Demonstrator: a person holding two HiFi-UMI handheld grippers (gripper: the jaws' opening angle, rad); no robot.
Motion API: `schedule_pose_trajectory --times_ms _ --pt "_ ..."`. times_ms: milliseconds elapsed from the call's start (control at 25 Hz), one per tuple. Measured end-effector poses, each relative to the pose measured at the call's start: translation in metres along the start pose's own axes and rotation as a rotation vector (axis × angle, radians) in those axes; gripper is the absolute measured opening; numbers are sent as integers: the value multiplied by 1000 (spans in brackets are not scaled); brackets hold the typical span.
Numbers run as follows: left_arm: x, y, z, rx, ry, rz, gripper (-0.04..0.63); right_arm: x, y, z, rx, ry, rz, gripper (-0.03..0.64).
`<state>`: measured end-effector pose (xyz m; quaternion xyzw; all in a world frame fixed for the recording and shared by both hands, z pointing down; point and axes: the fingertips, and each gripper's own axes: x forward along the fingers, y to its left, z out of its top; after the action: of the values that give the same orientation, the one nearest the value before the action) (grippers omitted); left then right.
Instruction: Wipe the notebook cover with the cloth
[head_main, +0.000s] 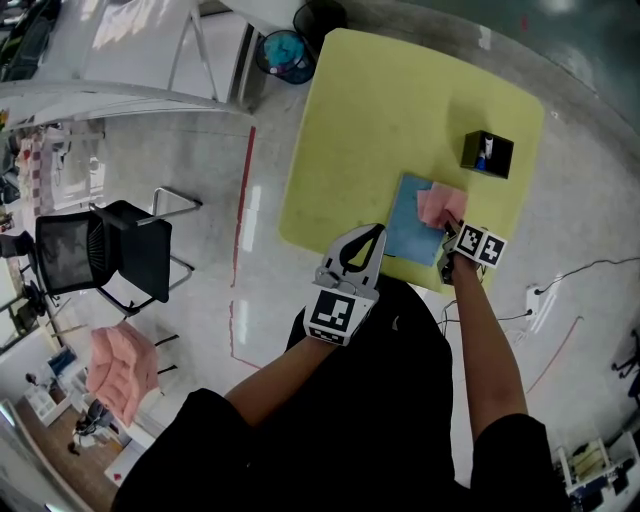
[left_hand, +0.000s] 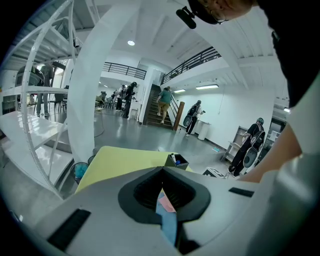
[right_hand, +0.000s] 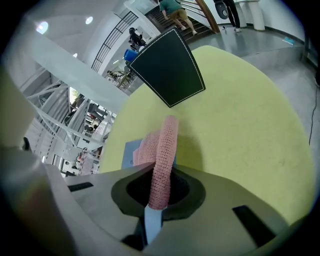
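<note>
1. Here, the notebook (head_main: 405, 225) lies flat at the near edge of the table (head_main: 380, 110), towards its near right corner. Its long axis runs from that edge towards the table's middle, slightly tilted. One short side sits just inside the near edge.
2. The notebook cover is plain light blue and rectangular. No print can be made out on it.
3. The cloth (head_main: 436, 205) is pink with a knitted texture. It is bunched over the notebook's right-hand part, touching the cover. In the right gripper view it rises as a folded ridge away from the jaws.
4. The right gripper (head_main: 452, 228) sits over the notebook's right side, its jaws clenched on the cloth.
5. The left gripper (head_main: 372, 236) hovers at the near edge, just beside the notebook's left side. Its jaws are pressed together with nothing between them. Through the slit in its own view, a strip of blue cover and pink cloth shows.
6. A black box (head_main: 487, 154) stands near the right edge of the table, apart from the notebook and beyond it.
</note>
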<state>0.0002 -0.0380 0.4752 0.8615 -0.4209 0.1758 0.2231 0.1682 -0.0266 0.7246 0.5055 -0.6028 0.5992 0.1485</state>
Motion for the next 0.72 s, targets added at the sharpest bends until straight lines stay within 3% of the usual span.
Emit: schedule_pose_trajectory --times_ms 280,560,720 --pt "-6 -2 5 3 -14 14 6 -4 -6 2 -29 5 -7 35" --pt "-15 -5 -2 -3 -14 24 6 -7 -10 2 32 -18 -12 35" --pt "-19 -5 -4 -16 -15 20 6 -17 9 3 64 -40 50 35"
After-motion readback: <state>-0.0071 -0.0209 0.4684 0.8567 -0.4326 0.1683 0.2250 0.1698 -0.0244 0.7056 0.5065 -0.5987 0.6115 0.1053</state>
